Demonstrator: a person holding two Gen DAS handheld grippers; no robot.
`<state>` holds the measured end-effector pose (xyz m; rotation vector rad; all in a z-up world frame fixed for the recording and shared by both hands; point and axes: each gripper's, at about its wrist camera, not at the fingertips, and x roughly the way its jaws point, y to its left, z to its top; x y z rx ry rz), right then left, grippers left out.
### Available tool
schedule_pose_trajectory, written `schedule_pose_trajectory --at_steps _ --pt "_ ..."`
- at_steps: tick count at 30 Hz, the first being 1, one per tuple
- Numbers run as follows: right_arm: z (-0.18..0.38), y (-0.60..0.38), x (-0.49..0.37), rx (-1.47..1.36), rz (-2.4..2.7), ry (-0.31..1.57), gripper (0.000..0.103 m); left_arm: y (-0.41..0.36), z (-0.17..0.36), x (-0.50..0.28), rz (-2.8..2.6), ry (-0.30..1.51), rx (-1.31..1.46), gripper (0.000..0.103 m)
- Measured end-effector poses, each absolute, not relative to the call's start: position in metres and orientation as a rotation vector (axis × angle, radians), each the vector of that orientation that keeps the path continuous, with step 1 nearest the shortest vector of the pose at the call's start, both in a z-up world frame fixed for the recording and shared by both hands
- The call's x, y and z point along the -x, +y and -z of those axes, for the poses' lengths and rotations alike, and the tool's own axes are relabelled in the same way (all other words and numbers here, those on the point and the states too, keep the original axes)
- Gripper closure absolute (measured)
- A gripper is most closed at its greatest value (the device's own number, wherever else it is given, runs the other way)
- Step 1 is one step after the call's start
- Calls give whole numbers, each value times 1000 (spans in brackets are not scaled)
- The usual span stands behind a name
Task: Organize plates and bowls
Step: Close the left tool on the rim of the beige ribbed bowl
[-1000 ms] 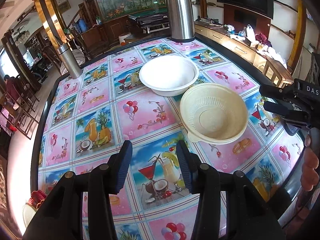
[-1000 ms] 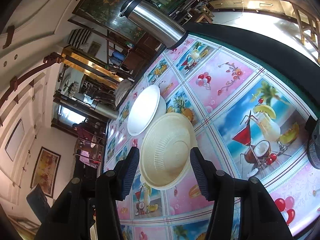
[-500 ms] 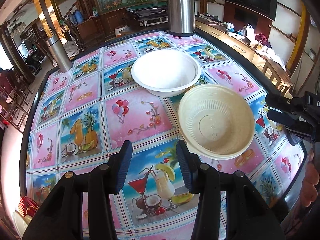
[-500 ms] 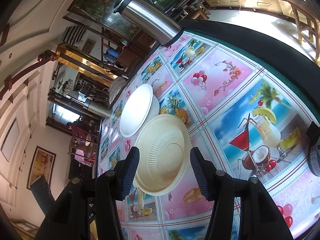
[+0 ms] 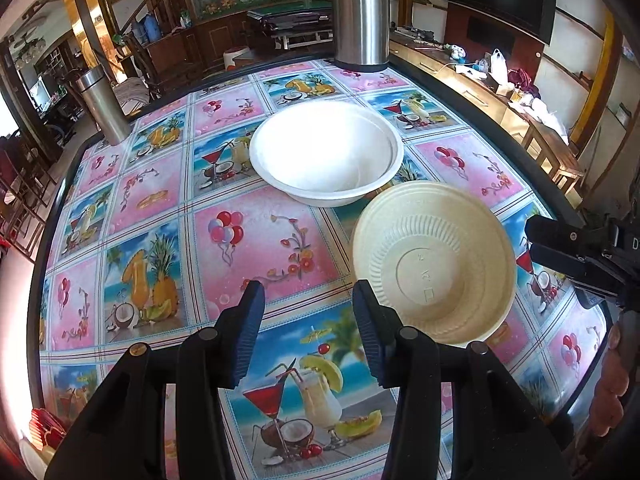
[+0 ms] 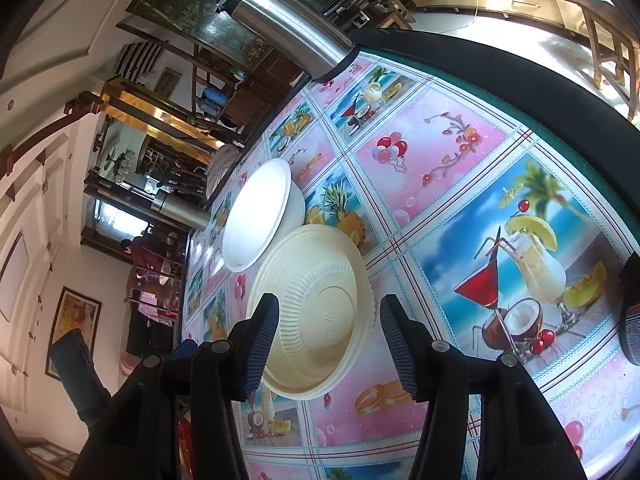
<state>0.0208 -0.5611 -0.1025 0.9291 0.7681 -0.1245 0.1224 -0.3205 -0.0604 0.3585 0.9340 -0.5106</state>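
A white bowl (image 5: 326,156) stands on the patterned tablecloth (image 5: 256,248), and a cream ribbed bowl (image 5: 432,268) sits just in front of it to the right, almost touching it. My left gripper (image 5: 308,300) is open over the cloth to the left of the cream bowl, with nothing between its fingers. My right gripper (image 5: 532,246) comes in from the right, turned on its side, its tips a little short of the cream bowl's rim. In the right wrist view the cream bowl (image 6: 316,304) shows between the open fingers of the right gripper (image 6: 330,312), with the white bowl (image 6: 260,216) beyond.
A tall steel thermos (image 5: 362,12) stands at the table's far edge and a smaller steel flask (image 5: 105,108) at the far left. The dark table rim (image 5: 500,136) curves round the right side. A person's hand (image 5: 612,380) shows at the lower right.
The left gripper has moved forward and down towards the bowls, which now look larger and nearer. The right gripper has hardly moved. Neither bowl has shifted on the table.
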Motion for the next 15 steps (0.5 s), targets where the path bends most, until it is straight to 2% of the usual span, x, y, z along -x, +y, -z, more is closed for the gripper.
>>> schedule_pose_trajectory --at_steps 6,15 --pt "105 -564 -28 -919 135 783 47 -328 64 -133 538 958 -327 59" --pt "109 -563 -36 -910 136 806 47 -327 88 -163 644 1164 -137 59"
